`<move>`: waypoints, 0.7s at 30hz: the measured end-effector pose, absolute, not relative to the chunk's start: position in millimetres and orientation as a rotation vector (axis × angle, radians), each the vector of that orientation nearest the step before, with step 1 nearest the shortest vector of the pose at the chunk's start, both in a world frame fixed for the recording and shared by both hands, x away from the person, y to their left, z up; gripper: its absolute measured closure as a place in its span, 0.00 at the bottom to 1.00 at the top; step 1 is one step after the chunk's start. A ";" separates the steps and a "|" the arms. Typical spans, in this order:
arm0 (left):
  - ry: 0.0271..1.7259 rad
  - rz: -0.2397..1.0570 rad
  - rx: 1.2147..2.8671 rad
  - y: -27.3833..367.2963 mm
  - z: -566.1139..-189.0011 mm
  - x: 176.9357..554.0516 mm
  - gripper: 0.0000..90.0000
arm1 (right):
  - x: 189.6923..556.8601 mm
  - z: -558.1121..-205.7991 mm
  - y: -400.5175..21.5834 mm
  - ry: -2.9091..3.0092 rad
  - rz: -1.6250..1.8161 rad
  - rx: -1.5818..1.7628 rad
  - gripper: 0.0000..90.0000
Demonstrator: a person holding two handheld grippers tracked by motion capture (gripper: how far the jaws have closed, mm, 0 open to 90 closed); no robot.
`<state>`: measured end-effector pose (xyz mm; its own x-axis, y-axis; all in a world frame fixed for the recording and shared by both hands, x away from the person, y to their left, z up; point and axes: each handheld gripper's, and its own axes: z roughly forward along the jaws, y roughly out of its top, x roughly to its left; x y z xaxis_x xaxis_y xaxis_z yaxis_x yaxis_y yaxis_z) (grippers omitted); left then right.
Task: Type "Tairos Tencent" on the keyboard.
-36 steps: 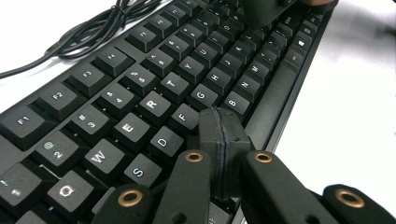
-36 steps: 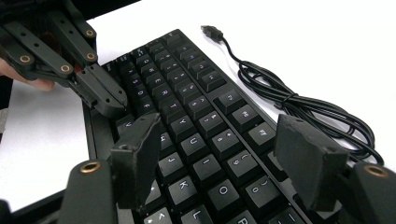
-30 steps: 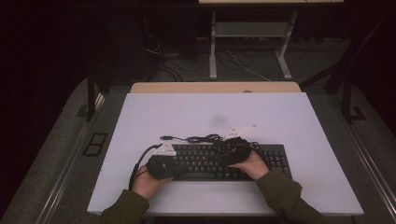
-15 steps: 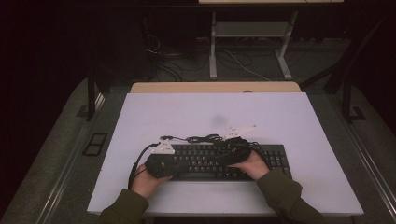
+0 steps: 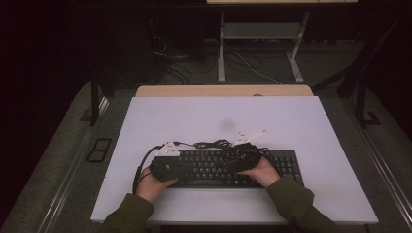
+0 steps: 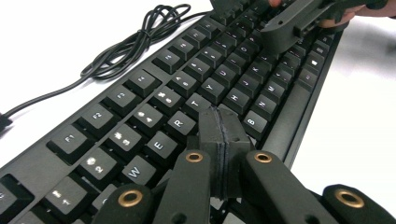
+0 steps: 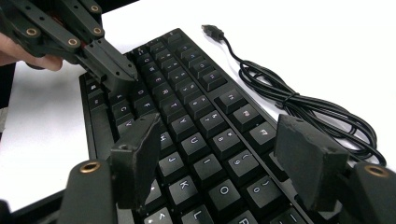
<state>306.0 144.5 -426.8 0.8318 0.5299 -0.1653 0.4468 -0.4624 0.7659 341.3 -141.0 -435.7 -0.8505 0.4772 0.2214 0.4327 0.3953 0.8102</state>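
Note:
A black keyboard (image 5: 210, 168) lies across the near middle of the white table (image 5: 194, 116). My left gripper (image 6: 223, 122) is shut with nothing between its jaws. Its tip sits low over the keys just below R and T, and I cannot tell whether it touches them. It hovers over the keyboard's left part (image 5: 170, 166). My right gripper (image 7: 219, 140) stands open above the keys around H, U and 9, holding nothing. Held over the keyboard's right-middle part (image 5: 240, 160), it faces the left gripper (image 7: 114, 70). The keyboard's black cable (image 7: 299, 100) lies coiled just behind it.
The cable's USB plug (image 7: 212, 31) lies loose on the table beyond the keyboard. A wooden table edge (image 5: 223, 91) runs along the far side. Metal frame legs (image 5: 222, 43) and loose wires stand on the dark floor behind. The table's far half is bare white surface.
The left gripper has tilted slightly over the keyboard's left end, so its light top plate now shows. The keyboard, cable and right hand stay in place.

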 end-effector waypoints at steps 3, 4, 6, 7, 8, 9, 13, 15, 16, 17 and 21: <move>0.720 0.130 2.125 145.6 -426.3 307.5 0.99 | 341.3 -435.8 -141.1 2.585 1.477 0.845 0.35; 0.722 0.132 2.126 146.0 -426.2 308.3 0.99 | 341.4 -435.8 -141.2 2.584 1.477 0.845 0.35; 0.735 0.137 2.119 146.1 -426.8 309.7 0.99 | 341.4 -435.8 -141.3 2.583 1.477 0.844 0.35; 0.738 0.140 2.117 146.1 -427.1 310.6 0.99 | 341.4 -435.7 -141.3 2.584 1.478 0.844 0.35; 0.737 0.144 2.122 146.8 -427.2 311.8 0.99 | 341.5 -435.7 -141.3 2.583 1.477 0.843 0.35; 0.738 0.148 2.125 147.4 -427.1 312.8 0.99 | 341.5 -435.6 -141.3 2.582 1.478 0.843 0.35; 0.752 0.163 2.115 148.4 -427.8 316.5 0.99 | 341.7 -435.4 -141.4 2.581 1.478 0.841 0.35; 0.753 0.170 2.123 149.8 -428.3 318.9 0.99 | 341.9 -435.5 -141.6 2.580 1.478 0.845 0.35; 0.760 0.170 2.119 149.7 -428.9 319.7 0.99 | 341.9 -435.5 -141.6 2.580 1.477 0.846 0.35; 0.760 0.174 2.117 149.7 -429.5 320.6 0.99 | 341.8 -435.5 -141.5 2.580 1.477 0.845 0.35; 0.771 0.174 2.117 150.2 -431.2 322.9 0.99 | 341.7 -435.5 -141.1 2.581 1.478 0.845 0.35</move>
<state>322.9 150.2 -431.2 0.8000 0.5822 -0.1453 0.4633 -0.4454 0.7662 341.7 -141.1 -435.5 -0.8494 0.4798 0.2198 0.4323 0.3938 0.8112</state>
